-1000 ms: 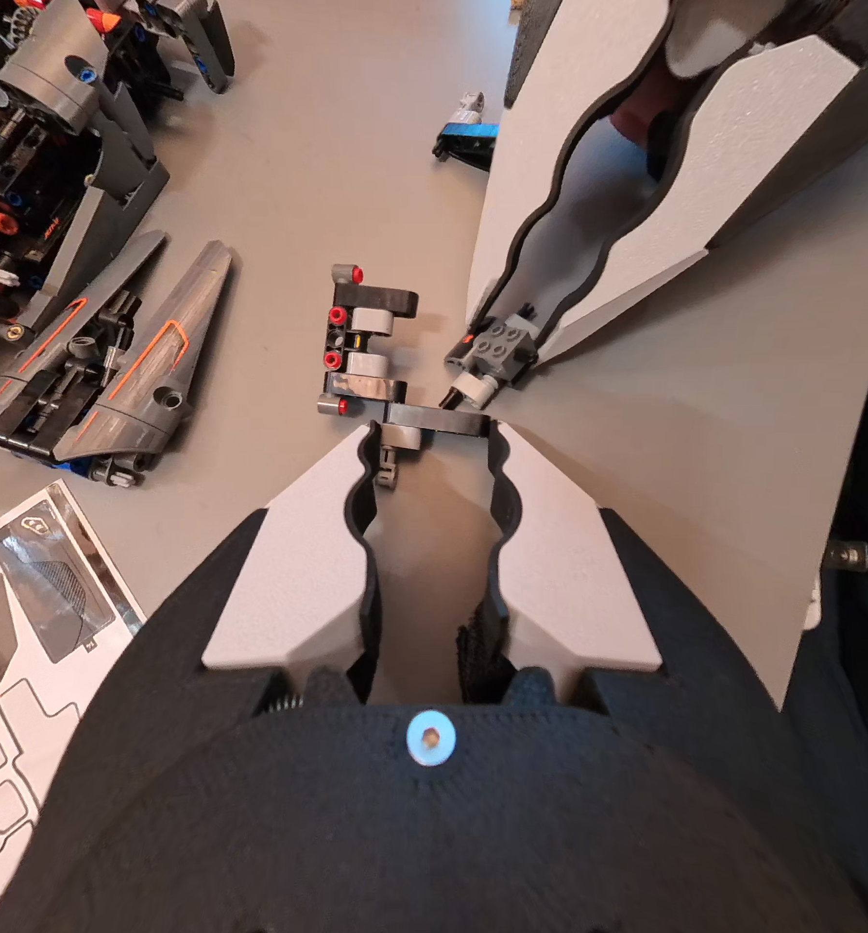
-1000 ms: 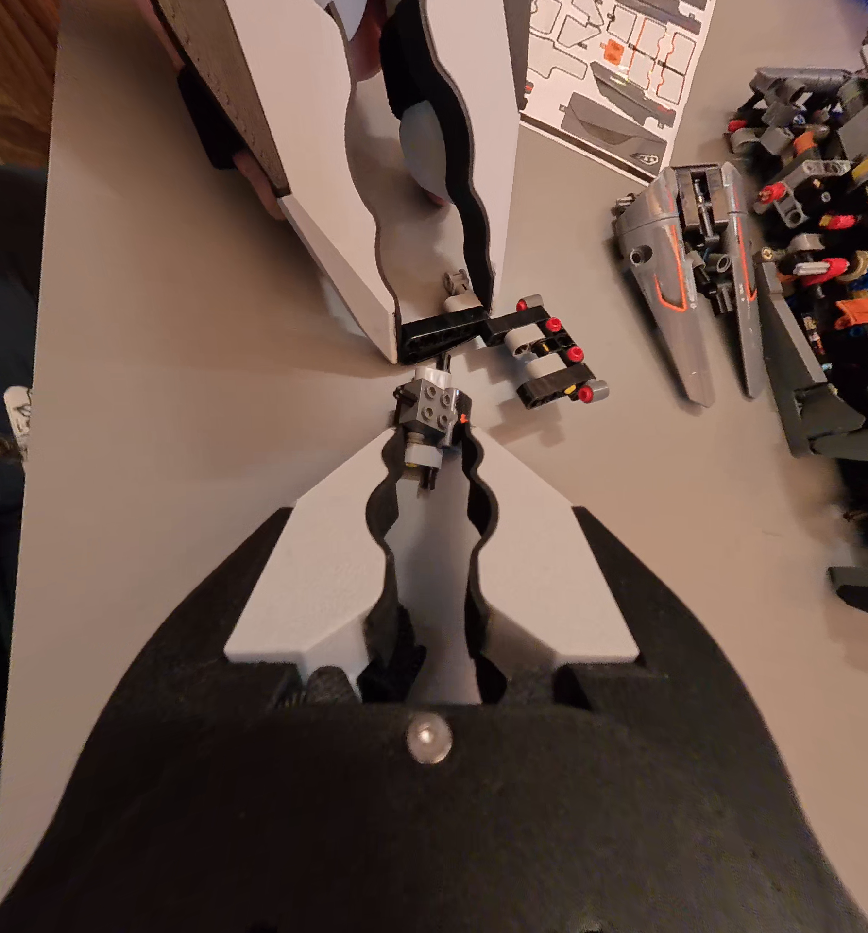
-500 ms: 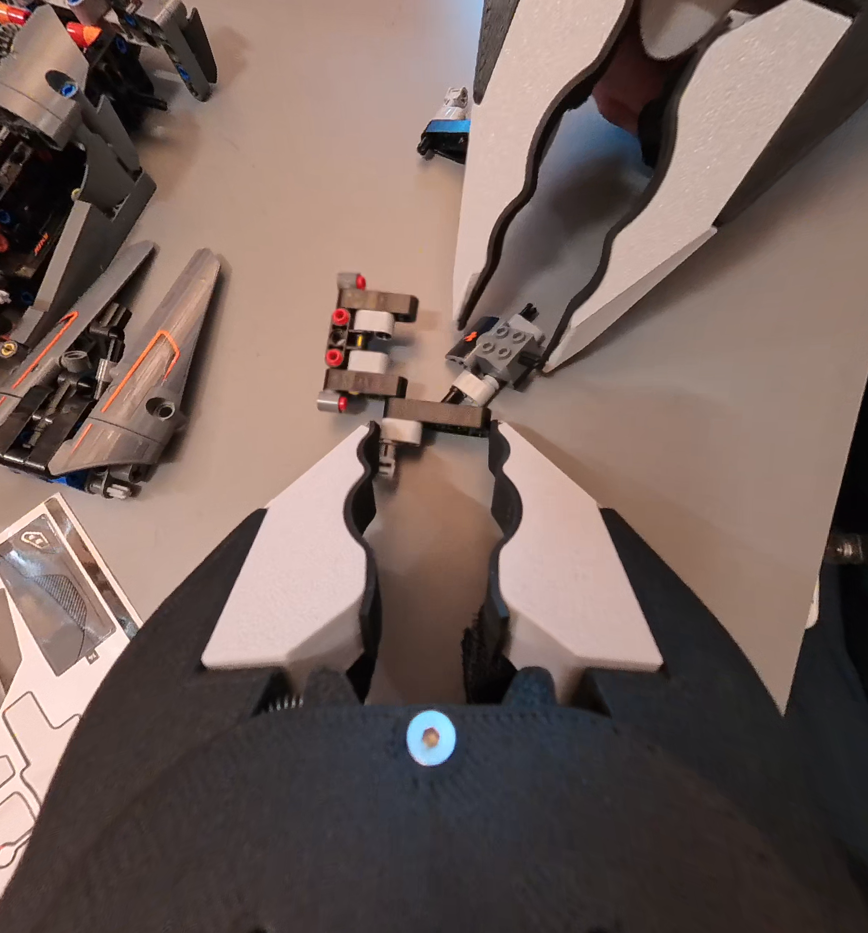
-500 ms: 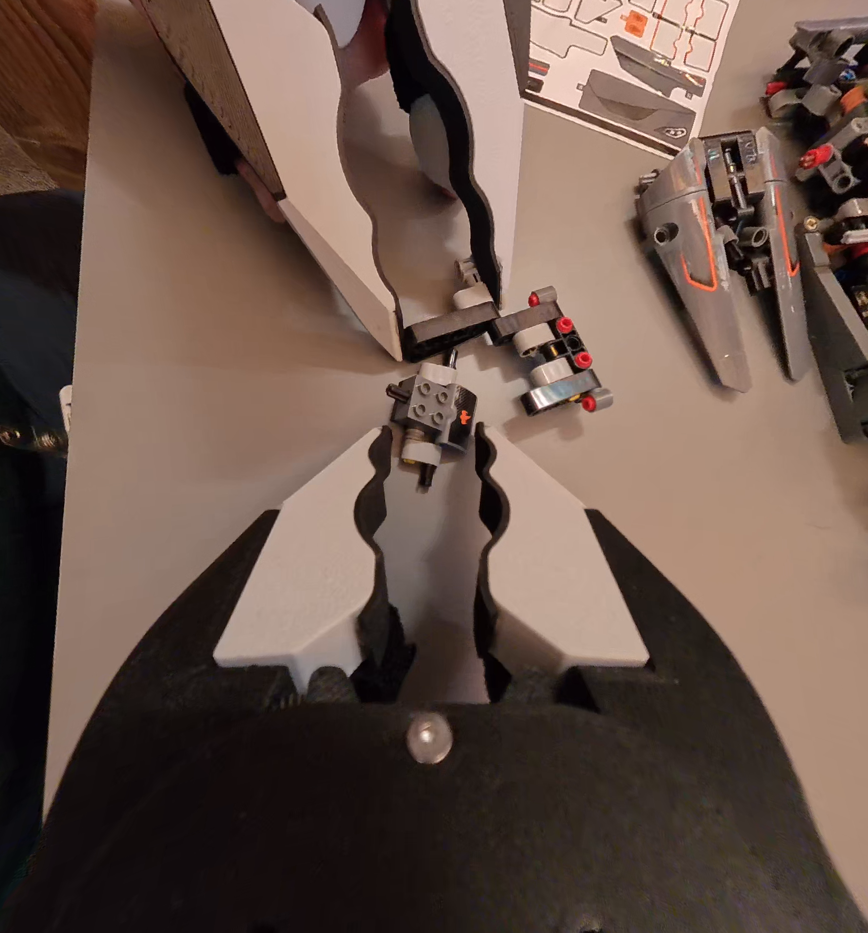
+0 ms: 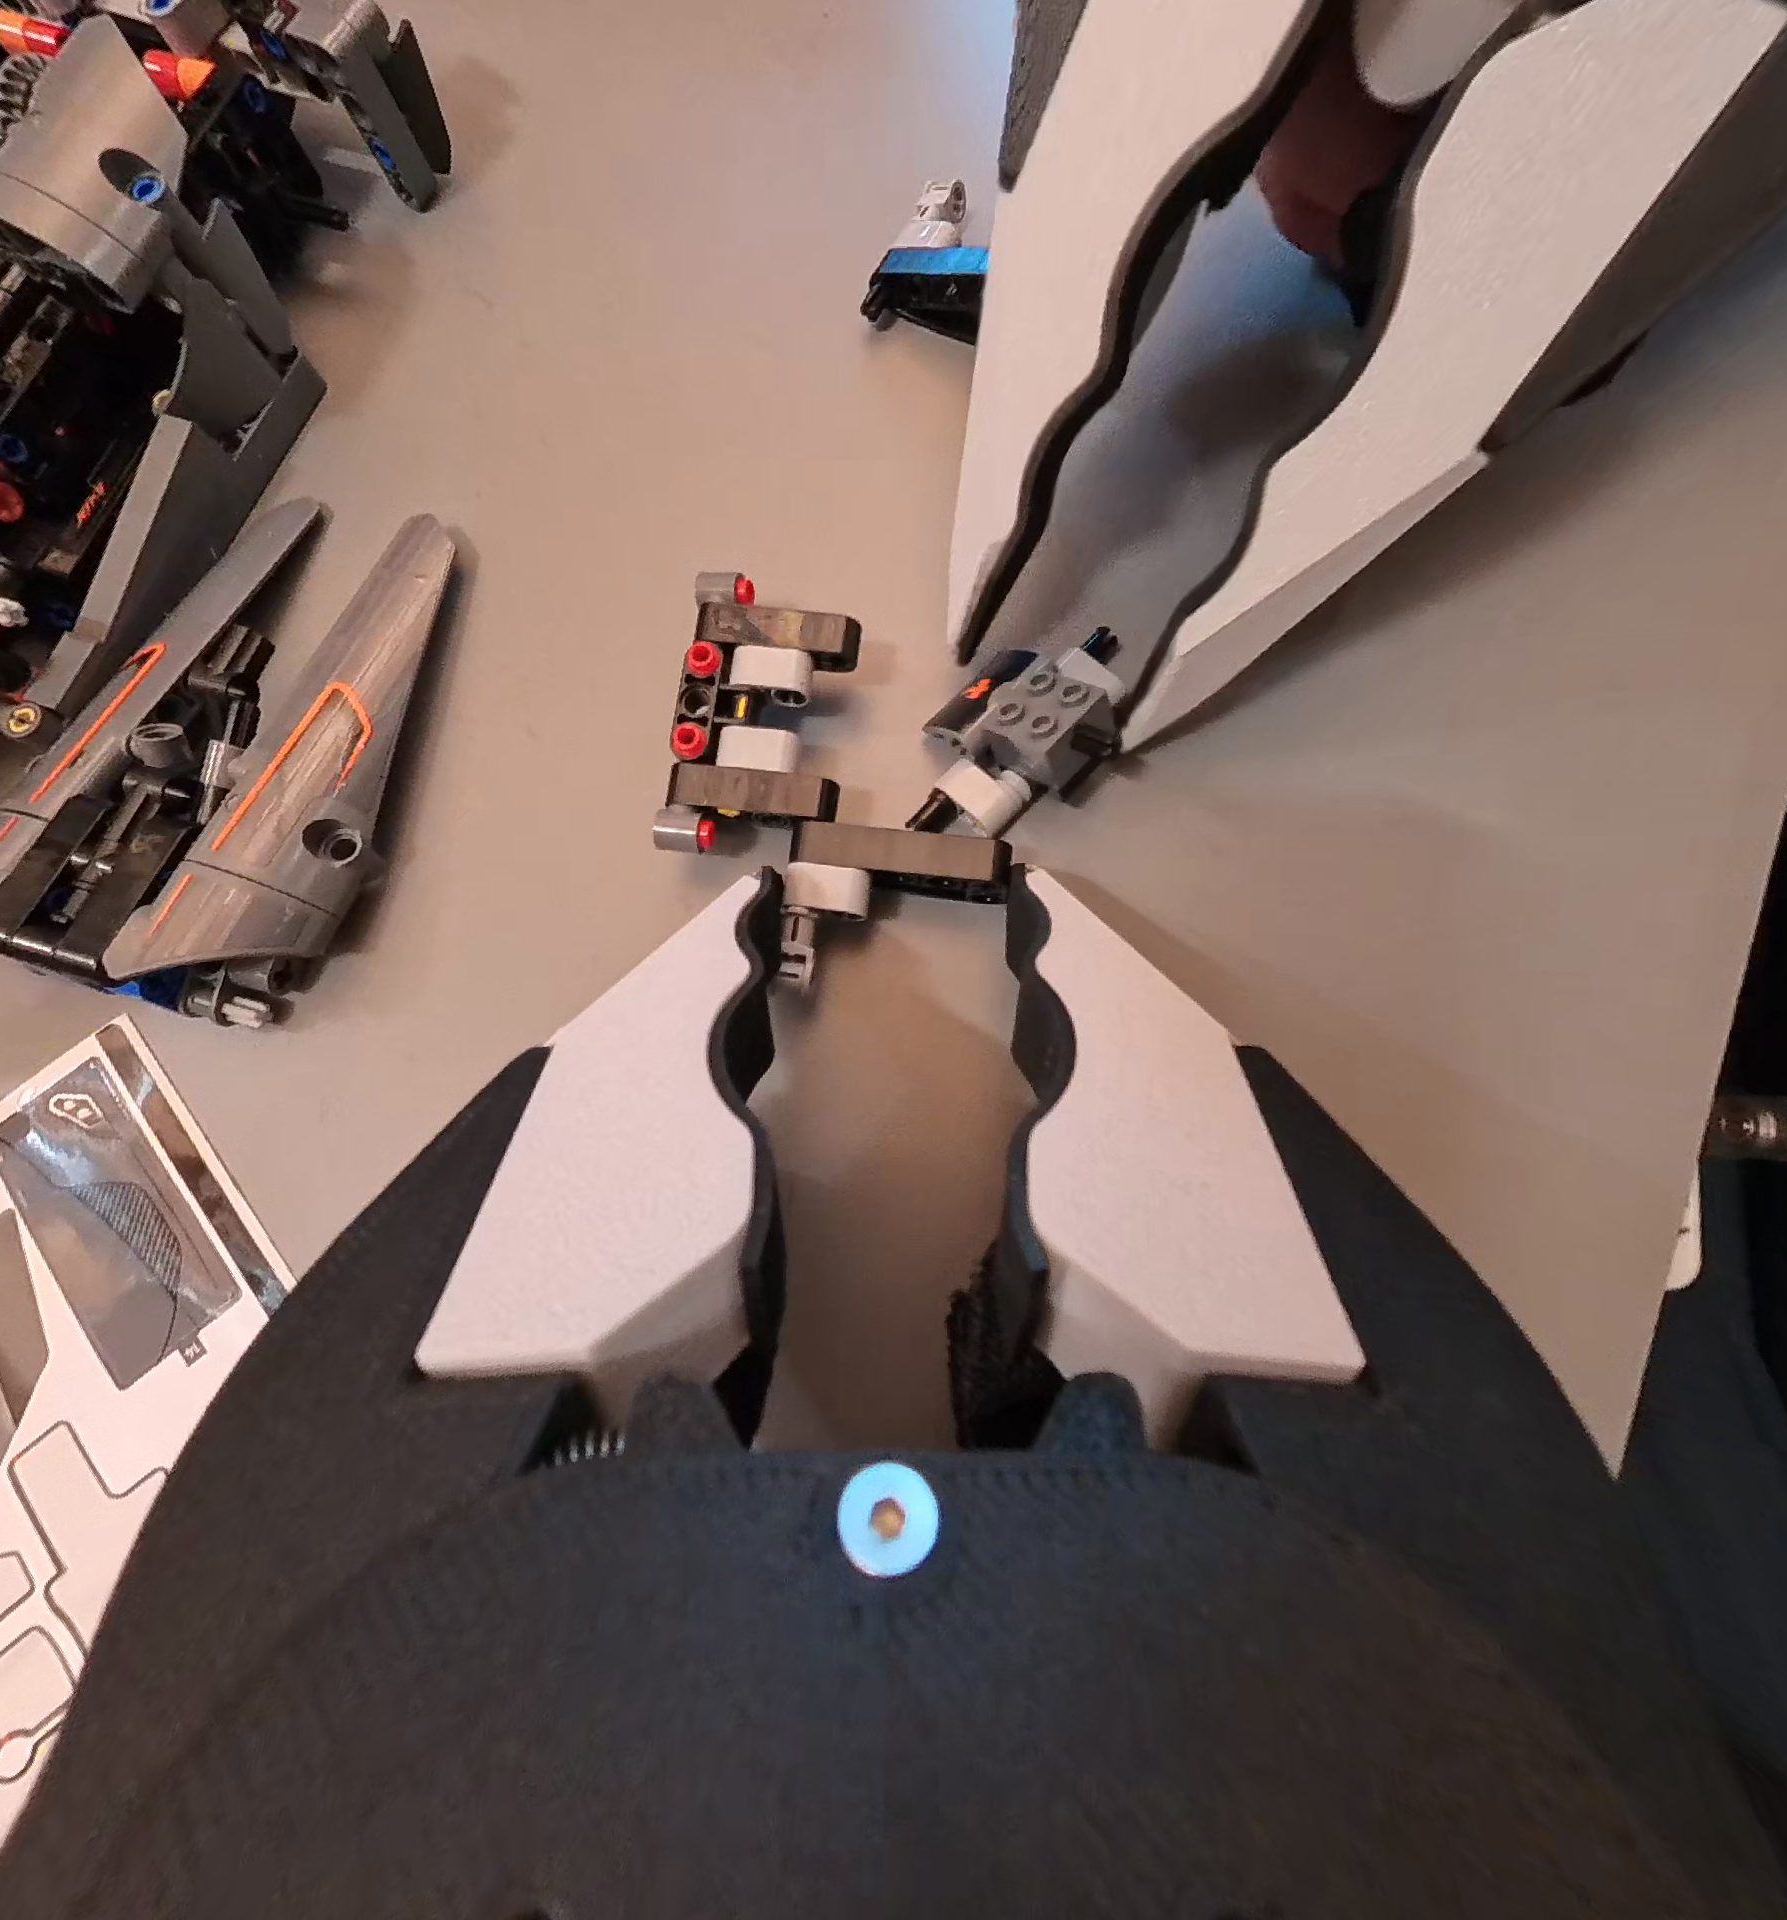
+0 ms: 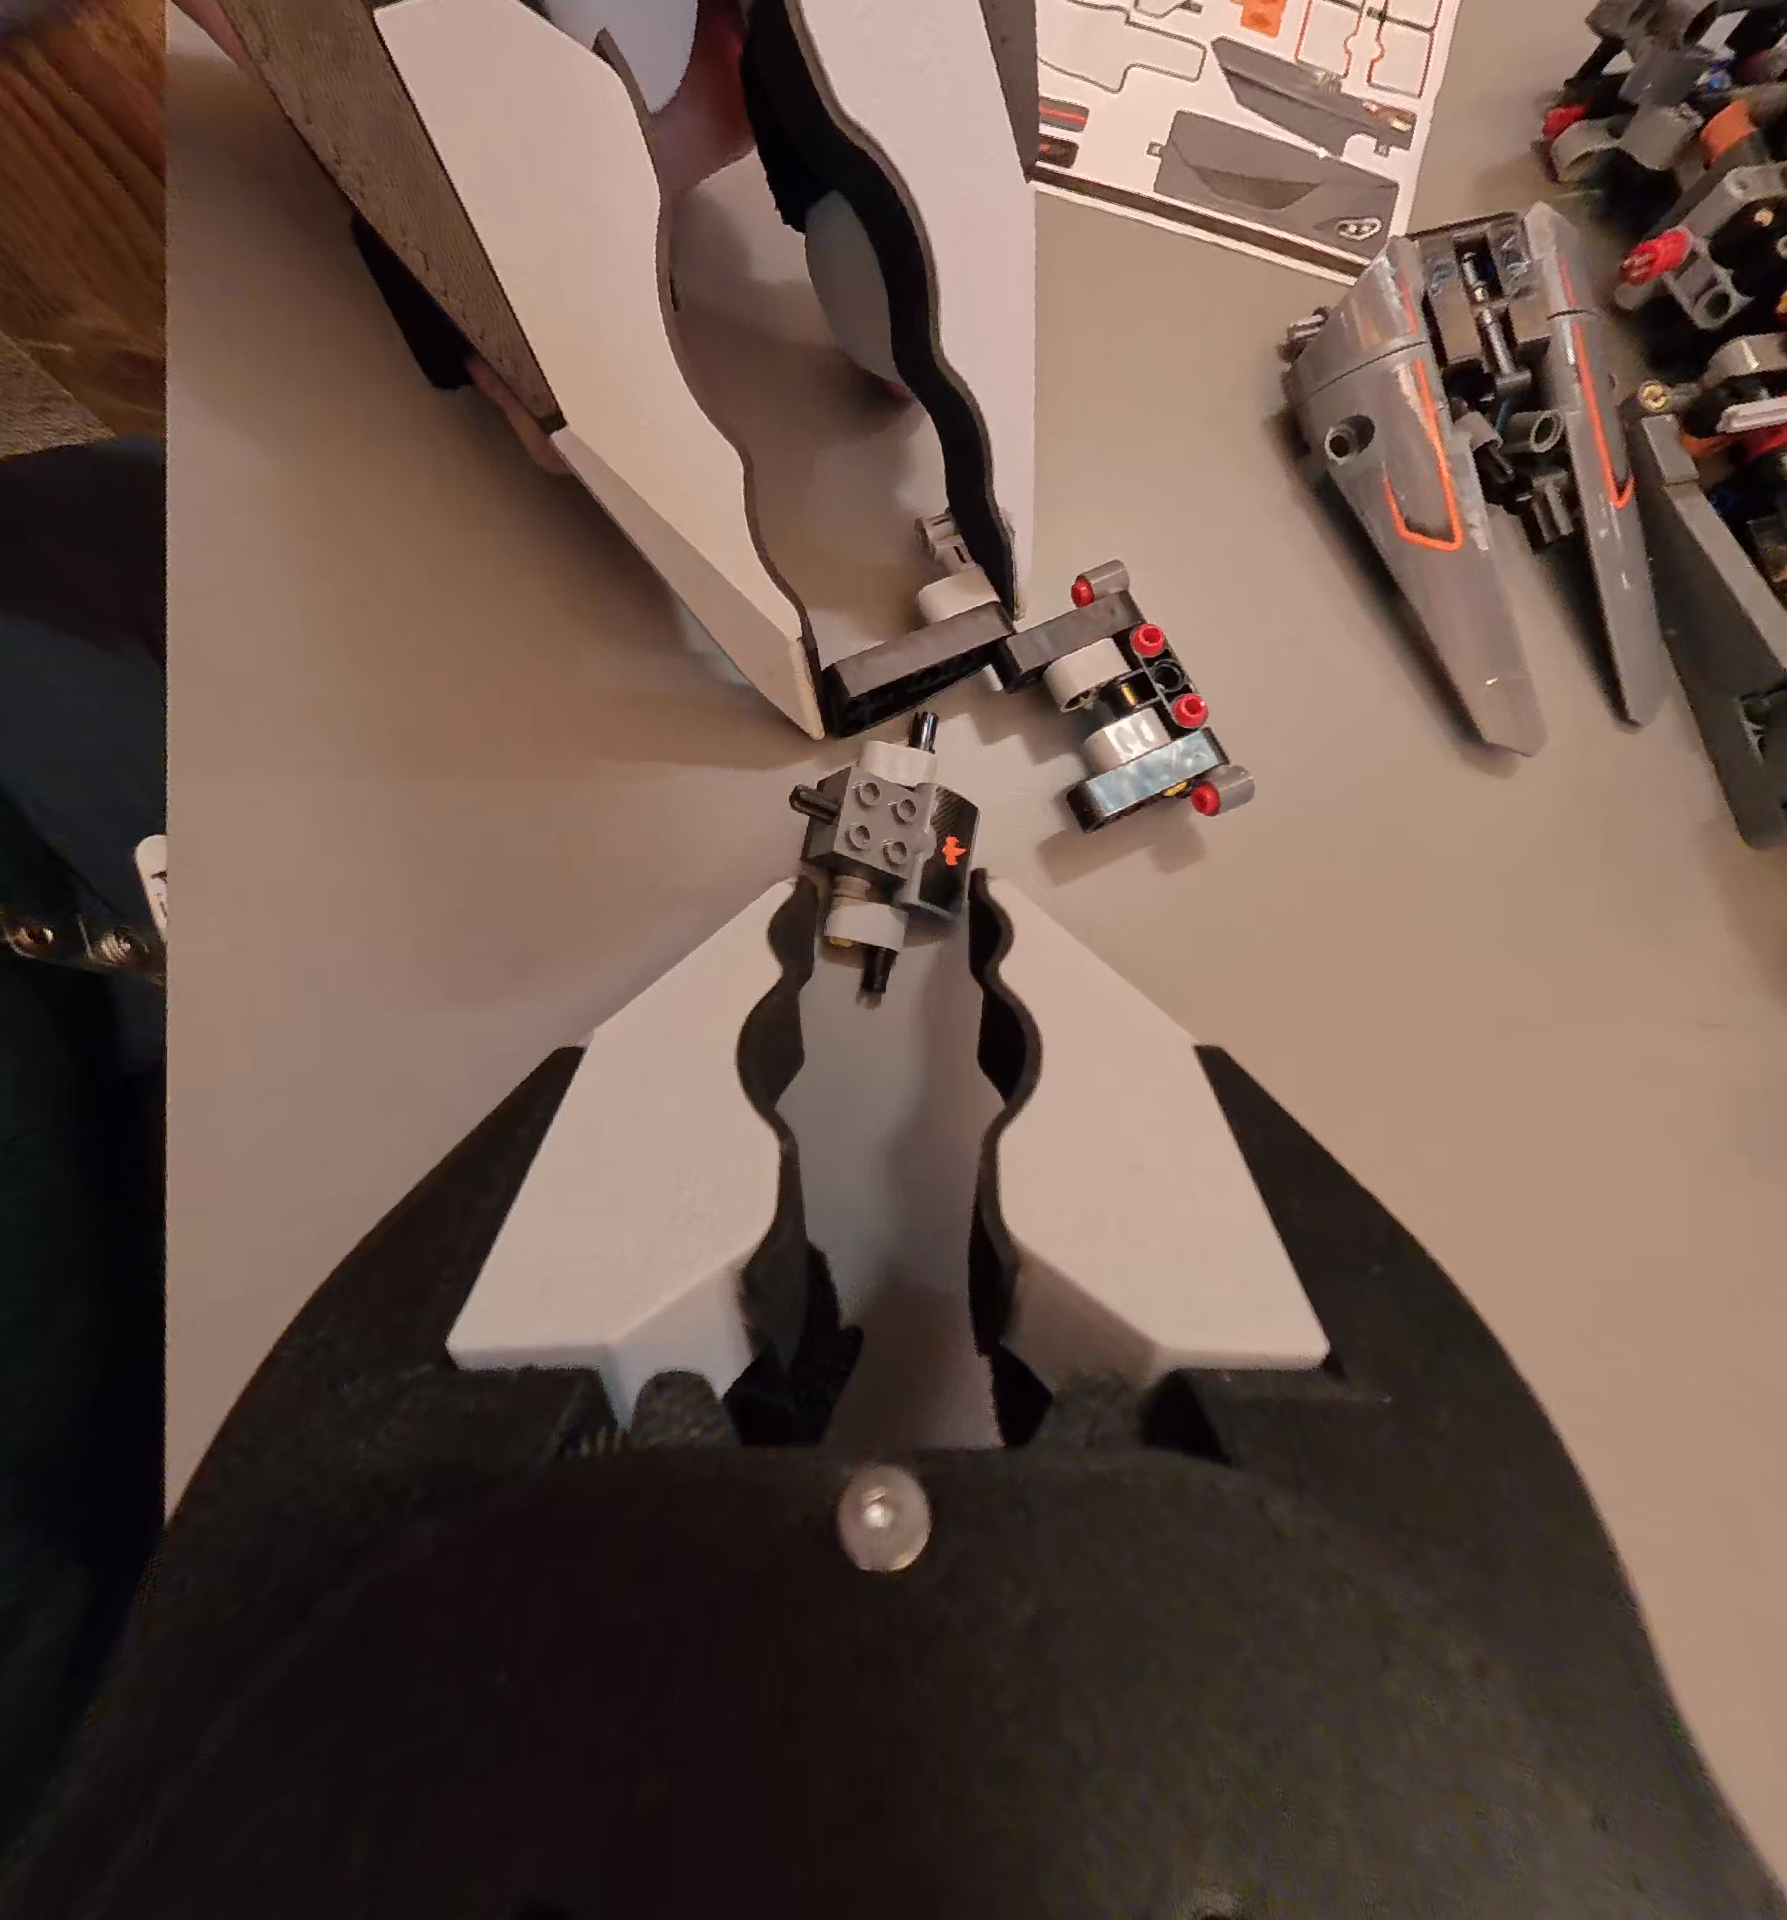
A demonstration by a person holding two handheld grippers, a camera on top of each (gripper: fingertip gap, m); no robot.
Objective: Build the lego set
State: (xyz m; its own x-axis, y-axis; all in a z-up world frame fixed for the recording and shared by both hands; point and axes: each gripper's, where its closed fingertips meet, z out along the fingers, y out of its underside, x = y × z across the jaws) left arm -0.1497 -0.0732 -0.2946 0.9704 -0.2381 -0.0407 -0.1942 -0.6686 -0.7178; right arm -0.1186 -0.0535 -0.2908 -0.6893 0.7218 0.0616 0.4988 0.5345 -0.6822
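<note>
Left gripper [image 5: 887, 883] clenched on the black beam [image 5: 904, 860] of a black-and-grey lego frame [image 5: 754, 722] lying on the grey table [image 5: 598, 395], while right gripper [image 6: 881, 883] stands released, fingertips flanking a small grey studded lego block [image 6: 884, 821] just beside that beam.

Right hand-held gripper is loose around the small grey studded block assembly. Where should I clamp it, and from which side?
Probably across the dark grey studded block, its widest and flattest-sided part, not the thin black axle poking out both ends. Come along the table from the near end, as the right hand-held gripper already sits, fingers straddling left and right faces.
</note>
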